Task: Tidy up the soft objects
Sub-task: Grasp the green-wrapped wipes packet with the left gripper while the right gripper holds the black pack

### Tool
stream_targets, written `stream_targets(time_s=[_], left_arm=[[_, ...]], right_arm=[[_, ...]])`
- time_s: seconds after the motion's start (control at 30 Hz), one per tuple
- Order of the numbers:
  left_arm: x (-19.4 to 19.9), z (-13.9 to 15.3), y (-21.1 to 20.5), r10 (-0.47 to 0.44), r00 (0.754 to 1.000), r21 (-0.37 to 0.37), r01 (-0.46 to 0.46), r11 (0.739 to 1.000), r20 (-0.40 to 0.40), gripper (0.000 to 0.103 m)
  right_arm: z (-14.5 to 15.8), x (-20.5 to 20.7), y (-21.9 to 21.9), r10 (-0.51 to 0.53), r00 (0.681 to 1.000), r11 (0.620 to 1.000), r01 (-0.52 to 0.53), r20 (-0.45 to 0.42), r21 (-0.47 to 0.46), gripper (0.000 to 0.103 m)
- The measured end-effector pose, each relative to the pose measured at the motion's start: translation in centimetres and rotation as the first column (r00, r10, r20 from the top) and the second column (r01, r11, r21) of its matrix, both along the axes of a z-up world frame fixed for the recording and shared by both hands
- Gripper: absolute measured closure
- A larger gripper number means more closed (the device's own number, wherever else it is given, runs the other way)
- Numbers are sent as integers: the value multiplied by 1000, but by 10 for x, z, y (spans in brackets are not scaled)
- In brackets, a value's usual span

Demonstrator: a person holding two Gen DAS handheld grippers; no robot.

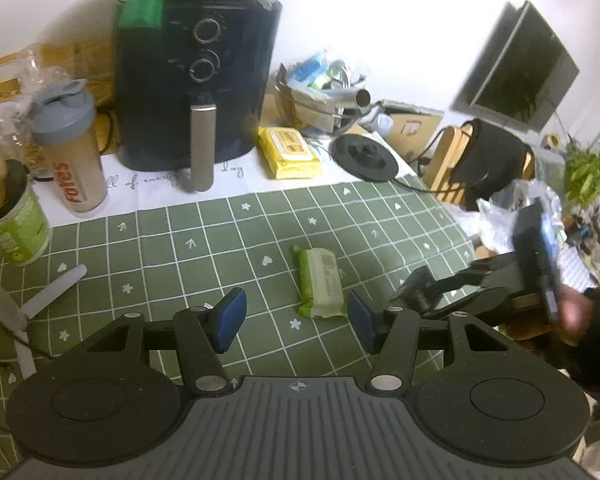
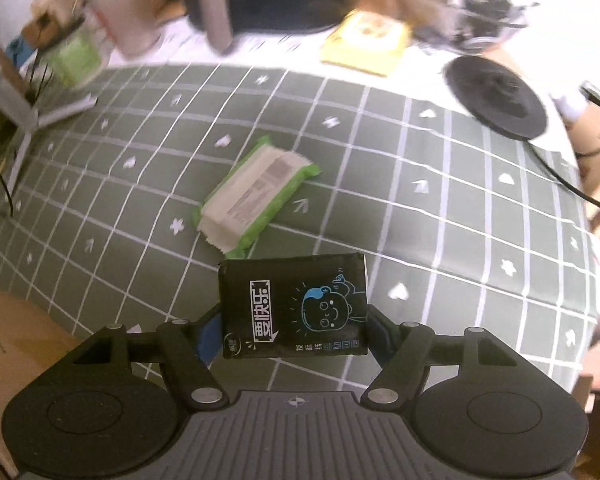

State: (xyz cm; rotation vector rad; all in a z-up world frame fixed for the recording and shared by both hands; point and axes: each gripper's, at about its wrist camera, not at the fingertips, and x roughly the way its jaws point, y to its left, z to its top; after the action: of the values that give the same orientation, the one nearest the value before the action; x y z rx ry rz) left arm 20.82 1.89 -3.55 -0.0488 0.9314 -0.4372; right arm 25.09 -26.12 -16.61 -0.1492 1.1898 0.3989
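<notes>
A green and white wipes pack (image 1: 321, 282) lies on the green checked tablecloth (image 1: 220, 248); it also shows in the right wrist view (image 2: 256, 196). My left gripper (image 1: 296, 316) is open and empty, just short of the pack. My right gripper (image 2: 294, 332) is shut on a black tissue pack (image 2: 294, 306) with a blue cartoon face, held above the cloth (image 2: 420, 208) near the green pack. The right gripper also shows in the left wrist view (image 1: 440, 288) at the right, holding the black pack (image 1: 540, 256). A yellow wipes pack (image 1: 289, 153) lies at the back; it is blurred in the right wrist view (image 2: 366, 42).
A black air fryer (image 1: 196, 80) stands at the back, with a shaker bottle (image 1: 74, 152) and a green can (image 1: 18, 220) to its left. A black round lid (image 1: 365, 157) with a cable lies at the back right. Clutter and a chair (image 1: 472, 160) stand beyond the table's right edge.
</notes>
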Motion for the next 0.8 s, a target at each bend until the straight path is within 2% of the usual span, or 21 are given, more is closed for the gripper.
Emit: stream_targets(time_s=[0.27,0.43,0.57,0.8], left_arm=[[24,-15,-22,-46,999,46,47,998,-24,48],[41,-25,-40,-73,997,78,76,994,-39,47],[57,-40,-56,-114,991,104,120,987,-65,35],[84,-77,-85,-154,976,139,176,975,-155,34]], right_arm=[[17,-28,-33,-121,992,991,119,38,58,30],[26,-42,-43,-153,987,985,149,49,84,30],[34,-52,-52,-180,982,980,173,61,101,30],[49,-64,-65,-233,969,968,223,83,119,30]])
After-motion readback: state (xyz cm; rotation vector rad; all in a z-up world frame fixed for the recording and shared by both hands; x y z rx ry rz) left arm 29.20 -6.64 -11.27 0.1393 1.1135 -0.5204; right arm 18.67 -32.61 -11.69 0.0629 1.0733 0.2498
